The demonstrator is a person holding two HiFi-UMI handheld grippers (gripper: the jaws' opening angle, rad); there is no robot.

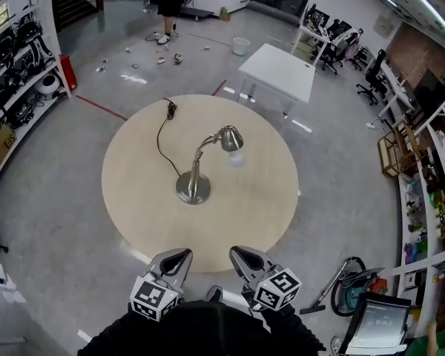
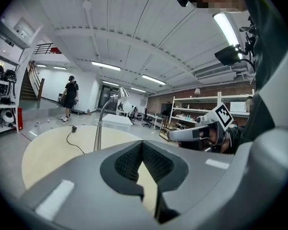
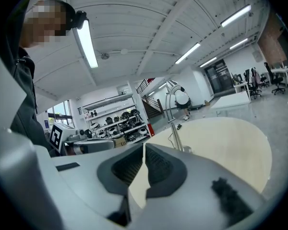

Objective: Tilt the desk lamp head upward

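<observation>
Item: desk lamp point(image 1: 198, 165), brushed metal, with a round base point(image 1: 193, 188), a slim jointed stem point(image 1: 199, 156) and a bell-shaped lamp head point(image 1: 231, 137).
Location: upright near the middle of the round pale surface point(image 1: 259, 213), well apart from both grippers.
Head attitude: drooped, with the white bulb point(image 1: 236, 156) showing below the shade.
Cord: black cord point(image 1: 162, 136) trails from the base toward the far edge.
Left gripper point(image 1: 179, 255): fingers point(image 2: 127, 164) pressed together, nothing between them.
Right gripper point(image 1: 241, 254): fingers point(image 3: 161, 166) all but closed, likewise empty.
Handling (judged): rigid and probably bottom-heavy. The polished shade is likely slippery. The joint may be stiff enough to drag the whole lamp.
Fragile part: the bulb; keep the fingers off it.
Grip points (judged): one gripper pinches the stem below the joint to steady it. The other takes the shade's rim or neck and lifts.
</observation>
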